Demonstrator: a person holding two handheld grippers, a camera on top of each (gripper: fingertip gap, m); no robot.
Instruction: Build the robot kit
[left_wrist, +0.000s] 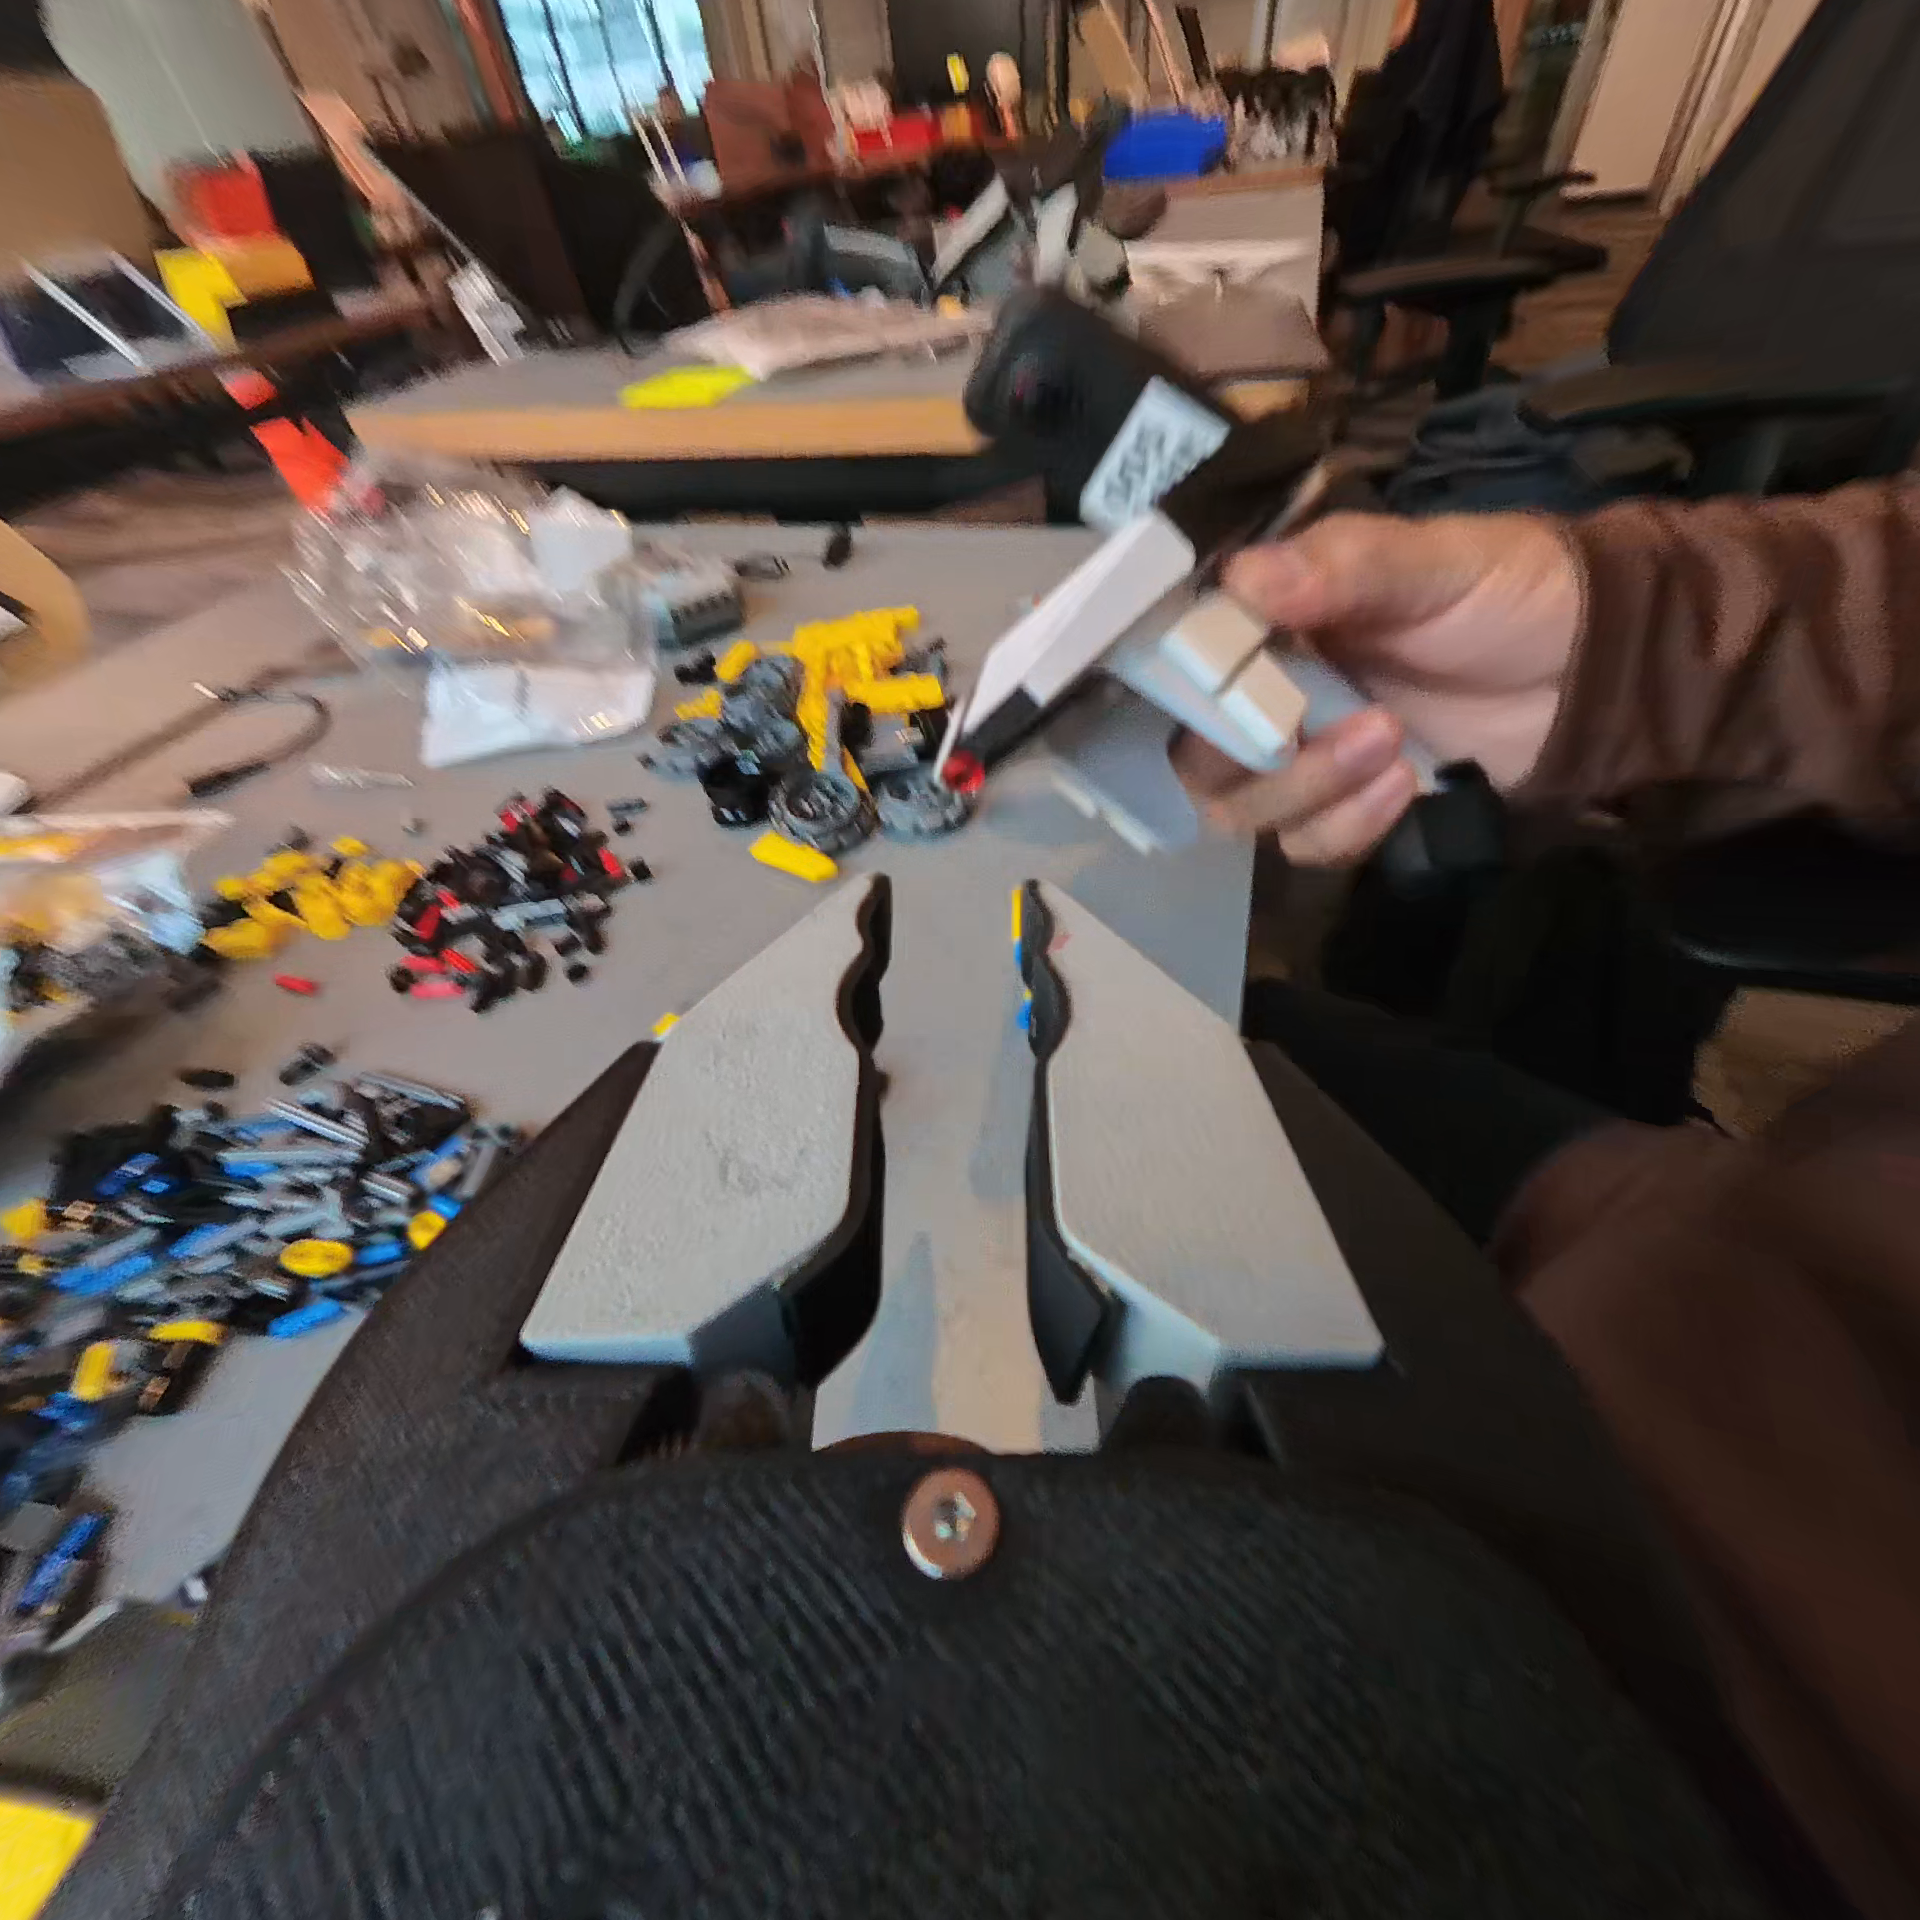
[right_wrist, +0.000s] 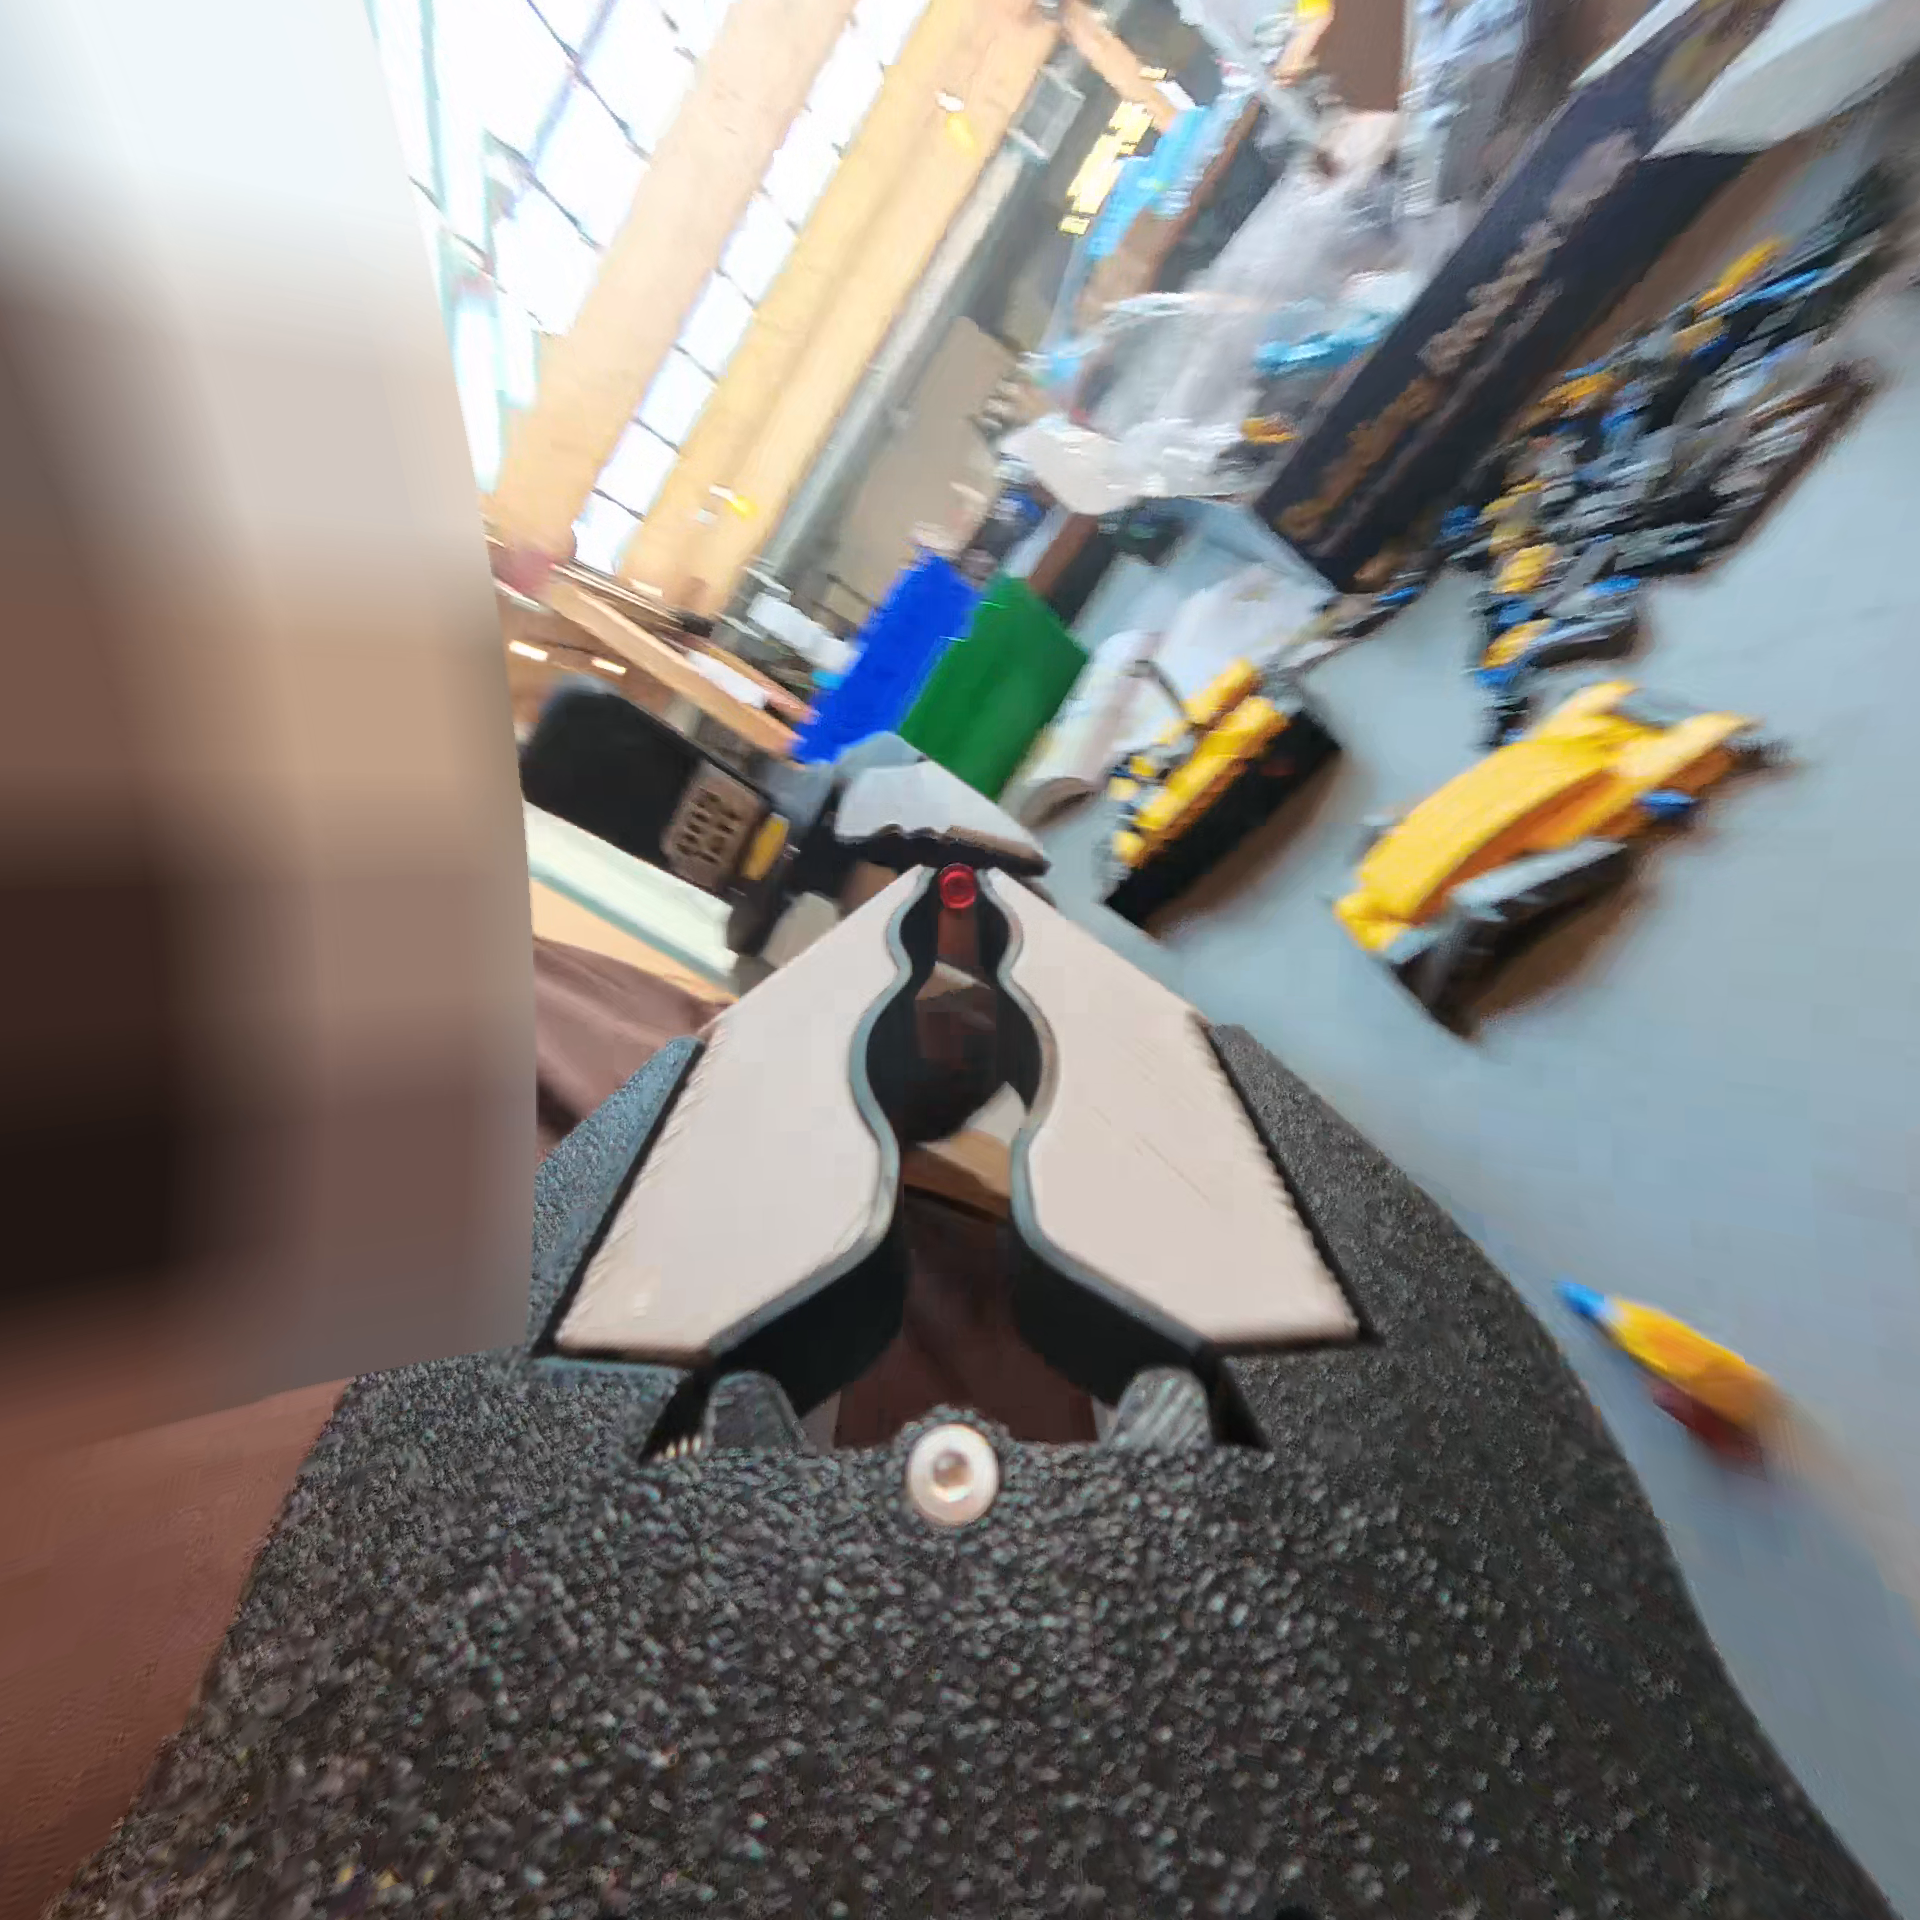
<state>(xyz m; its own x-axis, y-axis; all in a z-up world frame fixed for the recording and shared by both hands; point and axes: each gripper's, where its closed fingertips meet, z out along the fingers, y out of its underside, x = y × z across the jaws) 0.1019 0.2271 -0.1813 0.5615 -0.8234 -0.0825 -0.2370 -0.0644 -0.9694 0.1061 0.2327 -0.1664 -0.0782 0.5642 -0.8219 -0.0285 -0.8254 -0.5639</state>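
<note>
My left gripper (left_wrist: 956, 902) is open and empty, held over the grey table (left_wrist: 1132, 914) near its right edge. Just beyond it sits a yellow and grey brick model (left_wrist: 821, 717) with several grey wheels. My right gripper (left_wrist: 968, 750), held by a hand (left_wrist: 1403, 665) in a brown sleeve, is shut on a small red round piece (left_wrist: 960, 771) close to the model's right side. In the right wrist view the right gripper (right_wrist: 956, 881) pinches the red piece (right_wrist: 957, 891) at its tips, with the left gripper's grey fingers (right_wrist: 935, 816) just beyond. Both views are blurred.
Loose brick piles lie left of my left gripper: black and red (left_wrist: 520, 904), yellow (left_wrist: 301, 899), blue, grey and black (left_wrist: 208, 1226). Clear plastic bags (left_wrist: 468, 582) and a cable (left_wrist: 260, 727) lie farther back. The table edge (left_wrist: 1247, 935) drops off at the right. Chairs and desks stand behind. My two grippers' fingertips are within a few centimetres of each other.
</note>
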